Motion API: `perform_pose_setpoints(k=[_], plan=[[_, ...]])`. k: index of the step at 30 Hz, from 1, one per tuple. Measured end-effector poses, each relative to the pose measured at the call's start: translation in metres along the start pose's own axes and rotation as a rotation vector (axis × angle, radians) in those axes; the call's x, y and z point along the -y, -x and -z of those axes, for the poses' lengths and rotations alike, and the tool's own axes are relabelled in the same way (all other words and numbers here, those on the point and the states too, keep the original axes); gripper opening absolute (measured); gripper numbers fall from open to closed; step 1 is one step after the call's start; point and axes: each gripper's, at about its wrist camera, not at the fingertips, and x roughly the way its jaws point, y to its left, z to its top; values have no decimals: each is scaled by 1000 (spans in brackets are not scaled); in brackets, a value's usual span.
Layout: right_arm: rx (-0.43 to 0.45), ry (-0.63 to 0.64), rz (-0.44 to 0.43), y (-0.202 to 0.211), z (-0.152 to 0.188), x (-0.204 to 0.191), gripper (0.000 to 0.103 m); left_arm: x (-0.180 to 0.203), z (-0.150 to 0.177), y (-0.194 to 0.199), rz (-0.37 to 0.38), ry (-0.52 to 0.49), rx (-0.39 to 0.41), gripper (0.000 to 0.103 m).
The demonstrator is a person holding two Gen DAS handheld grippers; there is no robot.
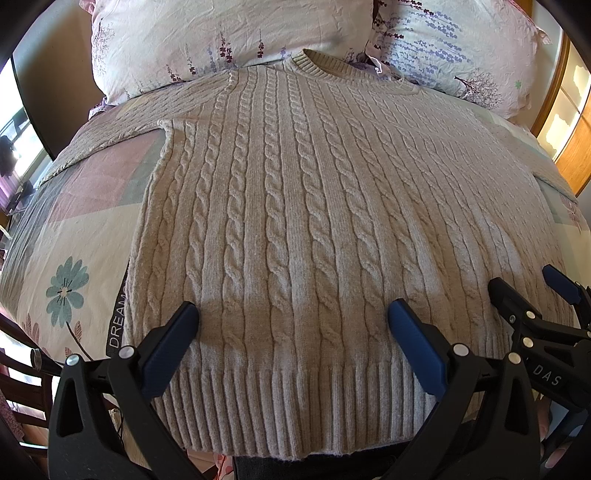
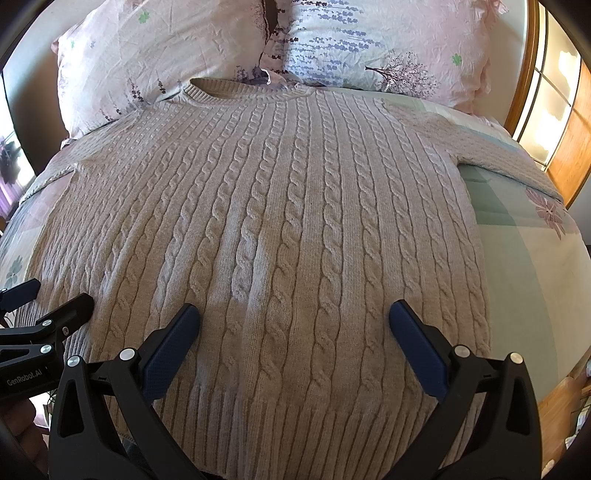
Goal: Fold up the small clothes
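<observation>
From my left wrist camera, the beige cable-knit sweater [image 1: 295, 221] lies flat and face up on the bed [image 1: 85, 236], its neckline toward the two floral pillows [image 1: 221, 33] at the head end and its ribbed hem at the near edge. One sleeve runs out toward the bed's left edge. My left tool [image 1: 293, 314] hangs above the hem with its blue-padded fingers spread wide, holding nothing. The right tool [image 1: 535, 291] shows at the lower right, also over the hem.

From my right wrist camera, the same sweater [image 2: 295, 229] fills the bedspread, with its other sleeve reaching toward the bed's right edge. My right tool [image 2: 293, 314] is spread wide above the hem, gripping nothing. The left tool [image 2: 51, 295] sits at the lower left, open as well.
</observation>
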Motion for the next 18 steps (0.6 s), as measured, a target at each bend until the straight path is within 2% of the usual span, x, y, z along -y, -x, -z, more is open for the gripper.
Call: perform_pose_setpoints(k=[4,7,8,10,11,14,16,17,18], plan=[[3,17,-10,-1,-1,2,102,1,4,1,0,-3,-9,101],[-10,58,-89,0,-8,12,102,-1,4,1,5,-16,-13,101],[2,29,-111,3,-15,26,102,-2,4,-1,13,-17,-13,101],[72,-94,-104,14,-32,71,102,-4,0,-1,22,-49,-29,101],[117,-188,-91,20,-45,106,102,-7,-3,0,36,-59,-33,101],[207,-484,-28,24,-70,215,101,-35,-23,5,82,24,15,101],[228,-682,4,13,-80,292,81,-69,-42,4,77,123,47,101],[219,-759,33,4,-84,326,77,-86,-50,4,89,171,76,101],[209,-826,59,-6,-87,357,67,-100,-56,3,99,207,104,101]])
